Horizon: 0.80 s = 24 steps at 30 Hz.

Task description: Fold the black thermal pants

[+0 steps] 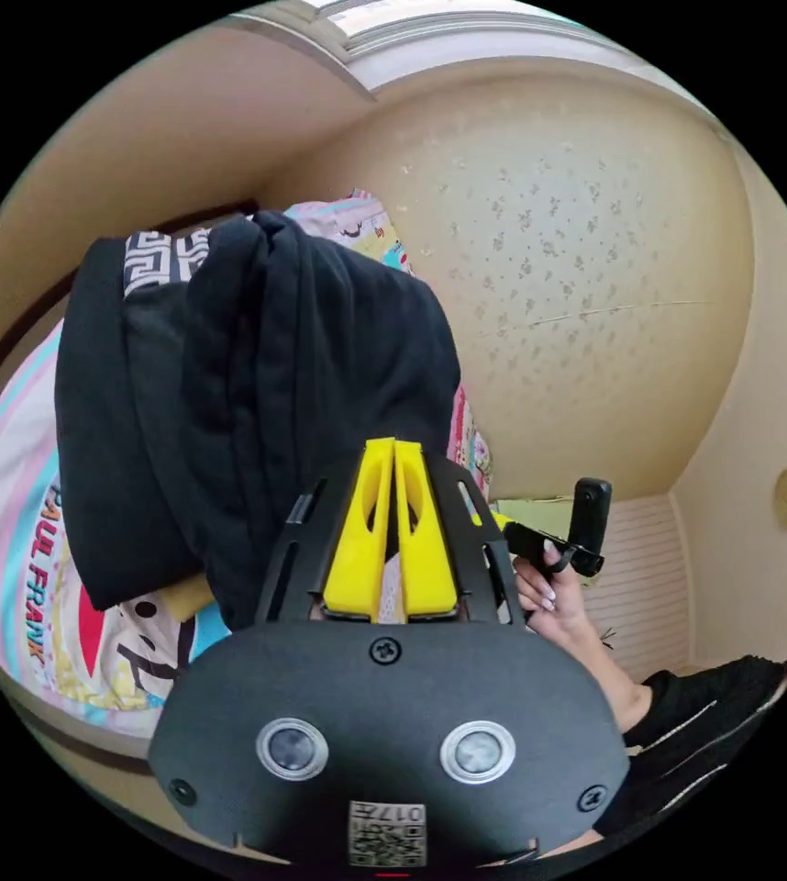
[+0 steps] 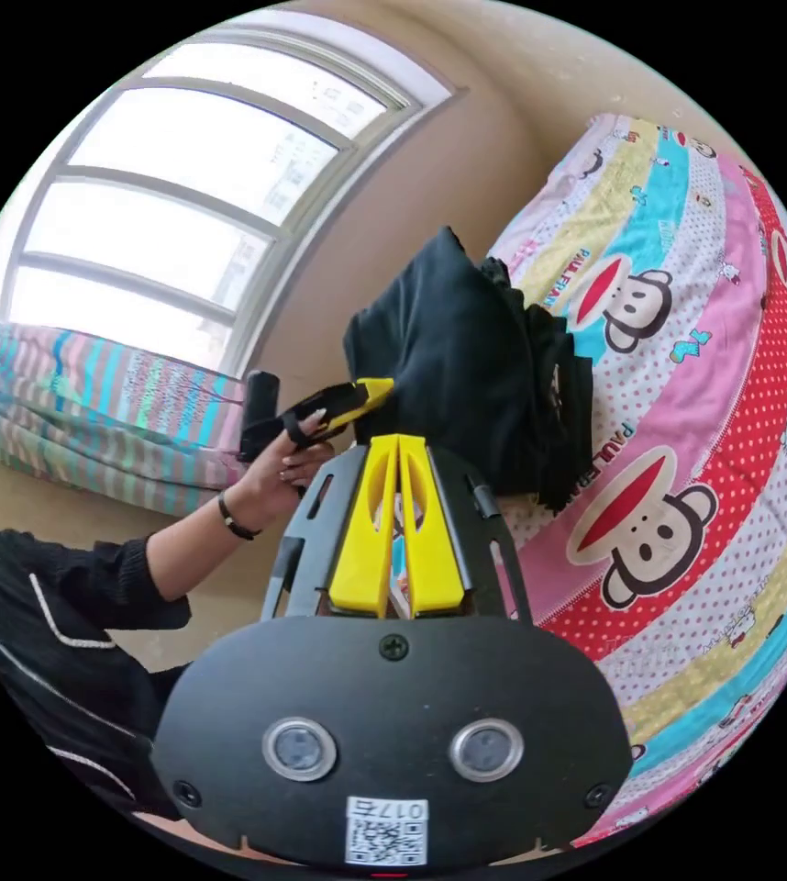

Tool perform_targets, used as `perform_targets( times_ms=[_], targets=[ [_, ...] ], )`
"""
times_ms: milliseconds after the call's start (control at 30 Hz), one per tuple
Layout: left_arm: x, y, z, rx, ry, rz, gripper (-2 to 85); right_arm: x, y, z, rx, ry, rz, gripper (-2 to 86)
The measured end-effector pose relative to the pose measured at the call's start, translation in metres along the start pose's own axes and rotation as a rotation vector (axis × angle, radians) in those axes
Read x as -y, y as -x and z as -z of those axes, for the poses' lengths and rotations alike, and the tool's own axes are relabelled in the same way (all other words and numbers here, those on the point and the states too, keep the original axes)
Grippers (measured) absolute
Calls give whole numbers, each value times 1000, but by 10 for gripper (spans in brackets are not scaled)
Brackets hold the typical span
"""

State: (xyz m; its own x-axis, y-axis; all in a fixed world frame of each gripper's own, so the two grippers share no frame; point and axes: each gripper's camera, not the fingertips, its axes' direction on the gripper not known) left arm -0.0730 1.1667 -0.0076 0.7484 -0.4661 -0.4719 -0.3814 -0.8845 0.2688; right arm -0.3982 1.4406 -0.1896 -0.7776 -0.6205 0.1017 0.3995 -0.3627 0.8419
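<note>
The black thermal pants (image 1: 274,367) lie folded in a thick bundle on the cartoon-print bed sheet (image 1: 27,551), with a patterned waistband (image 1: 164,257) showing at one end. My left gripper (image 1: 394,447) is shut, its yellow tips against the bundle's edge; I see no cloth between the jaws. In the right gripper view the pants (image 2: 467,367) sit just beyond my right gripper (image 2: 398,440), which is shut on nothing. There the left gripper (image 2: 377,387), held in a hand (image 2: 293,459), touches the bundle's side. The right gripper (image 1: 504,521) also shows beside the bed.
The bed sheet (image 2: 687,367) stretches wide around the bundle. A beige wall (image 1: 595,275) stands behind the bed, and a large window (image 2: 182,156) has striped bedding (image 2: 91,413) below it. A person's dark sleeve (image 2: 63,587) is near both grippers.
</note>
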Motion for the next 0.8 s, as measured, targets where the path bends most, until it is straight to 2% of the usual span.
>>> perform_targets(
  times_ms=[133, 200, 267, 333, 400, 467, 567, 700, 800],
  targets=[
    [-76, -9, -3, -96, 185, -234, -9, -88, 27, 58, 148, -107, -35, 3],
    [-125, -22, -4, -89, 228, -363, -9, -136, 41, 79, 156, -131, -84, 3],
    [-180, -41, -6, -23, 234, -527, -9, -198, 62, 104, 62, -124, -153, 3],
    [-244, -60, -21, 91, 326, -722, -9, -237, 80, 124, -53, -134, -208, 4],
    [-280, -66, -36, 227, 354, -824, -9, -266, 101, 148, -180, -174, -248, 5],
    [-306, -70, -49, 334, 304, -932, -8, -288, 131, 178, -359, -252, -243, 5],
    [-328, -79, -71, 406, 109, -1134, -6, -307, 158, 209, -546, -382, -231, 6],
    [-322, -110, -118, 395, -80, -1341, -1, -339, 180, 245, -637, -546, -171, 6],
    [-324, -141, -164, 373, -105, -1438, 9, -371, 190, 279, -710, -648, -119, 6]
  ],
)
